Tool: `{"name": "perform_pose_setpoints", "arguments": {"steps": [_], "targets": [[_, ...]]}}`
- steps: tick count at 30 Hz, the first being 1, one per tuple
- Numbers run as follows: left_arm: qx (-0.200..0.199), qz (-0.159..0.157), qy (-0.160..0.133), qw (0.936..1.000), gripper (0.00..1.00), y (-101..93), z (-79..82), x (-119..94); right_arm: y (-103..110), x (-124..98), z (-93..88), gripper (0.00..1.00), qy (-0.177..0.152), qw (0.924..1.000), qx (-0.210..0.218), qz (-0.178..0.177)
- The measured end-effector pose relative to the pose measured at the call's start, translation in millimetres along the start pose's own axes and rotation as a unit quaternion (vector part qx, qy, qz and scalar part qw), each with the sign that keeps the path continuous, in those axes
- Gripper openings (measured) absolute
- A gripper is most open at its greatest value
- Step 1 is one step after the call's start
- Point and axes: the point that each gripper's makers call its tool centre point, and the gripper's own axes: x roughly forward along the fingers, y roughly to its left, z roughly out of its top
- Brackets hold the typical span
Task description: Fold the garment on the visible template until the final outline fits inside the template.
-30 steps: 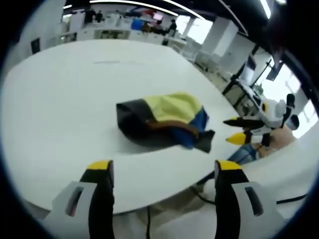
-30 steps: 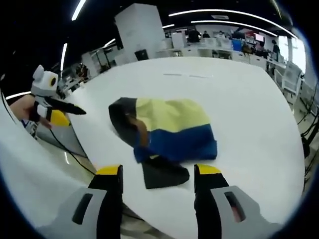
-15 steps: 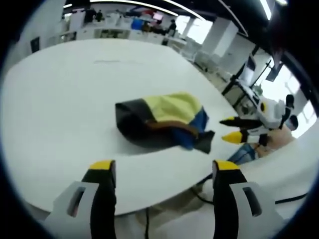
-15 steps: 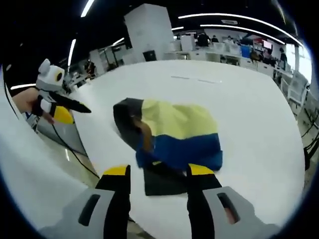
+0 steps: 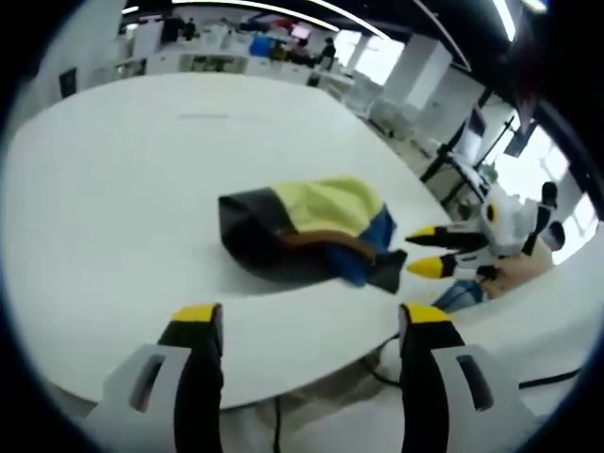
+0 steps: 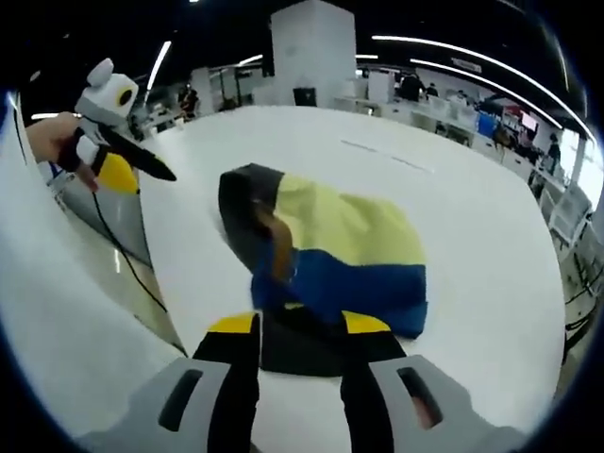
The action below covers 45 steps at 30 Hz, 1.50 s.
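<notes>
Right gripper view: right tool (image 6: 297,326) apparently straddles garment (image 6: 326,250), jaws apart.

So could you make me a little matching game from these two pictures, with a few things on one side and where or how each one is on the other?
Things:
1. garment
2. left hand-held gripper
3. right hand-held gripper
4. table

Descriptions:
A. white, round-edged, carrying the cloth
B. bunched in a heap of yellow, blue, brown and black
C. jaws apart, back from the table's near edge
D. jaws on either side of the black flap at the cloth's near end

Pairs: 1-B, 2-C, 3-D, 4-A
</notes>
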Motion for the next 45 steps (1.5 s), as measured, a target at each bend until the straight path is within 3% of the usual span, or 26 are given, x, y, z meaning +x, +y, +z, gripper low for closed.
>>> {"name": "perform_pose_setpoints", "arguments": {"steps": [11,31,45], "targets": [[-0.002,0.002,-0.002,1.0000,0.71,1.4,2.1,-1,-8,11,-3.7,0.28,0.012,0.9996,-0.025,-0.011],[-0.011,0.013,0.002,0.9999,0.69,8.3,-5.0,-8,-4,30,-3.0,0.21,0.031,0.9967,-0.073,-0.014],[-0.015,0.015,0.002,0.9998,0.69,9.5,-6.5,-9,-6,39,2.7,0.17,0.036,0.9897,-0.134,-0.036]]}}
